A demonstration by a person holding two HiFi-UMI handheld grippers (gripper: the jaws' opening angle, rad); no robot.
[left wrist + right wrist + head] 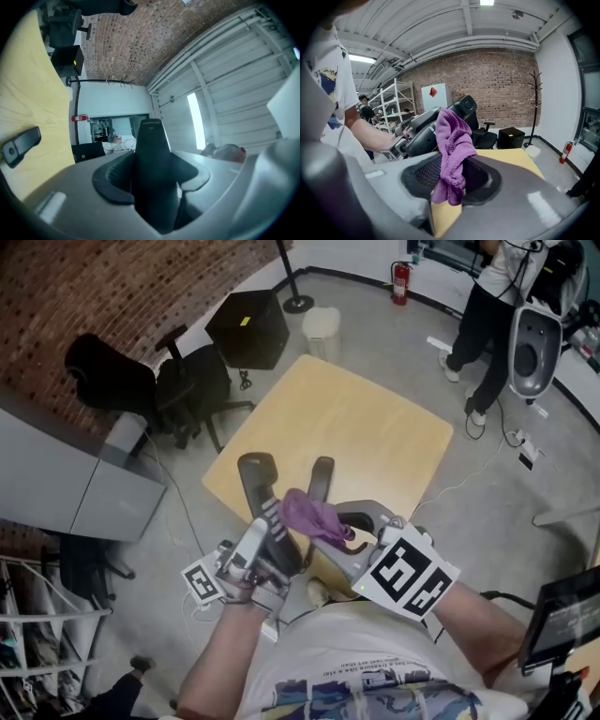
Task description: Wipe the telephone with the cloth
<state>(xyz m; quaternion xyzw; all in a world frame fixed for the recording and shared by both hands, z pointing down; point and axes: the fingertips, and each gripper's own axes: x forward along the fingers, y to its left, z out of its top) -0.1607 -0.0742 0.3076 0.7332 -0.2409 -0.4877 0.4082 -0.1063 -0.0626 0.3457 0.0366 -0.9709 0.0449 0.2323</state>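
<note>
Telephone (257, 476) sits clamped in the left claw (152, 178) above the surface (375, 427) while the right claw (452, 180) pinches the cloth (452, 140) against it, so wiping seems under way, unfinished.

The wooden worktop (375, 427) lay bare over its far and right parts, open to any pass. Near the front edge, a black telephone base (321, 479) lay just beside the handset (255, 486) clamped in the left gripper (274, 538). It sat just beyond the purple cloth (314, 514) pinched in the right gripper (349, 529), crowding that stretch.
</note>
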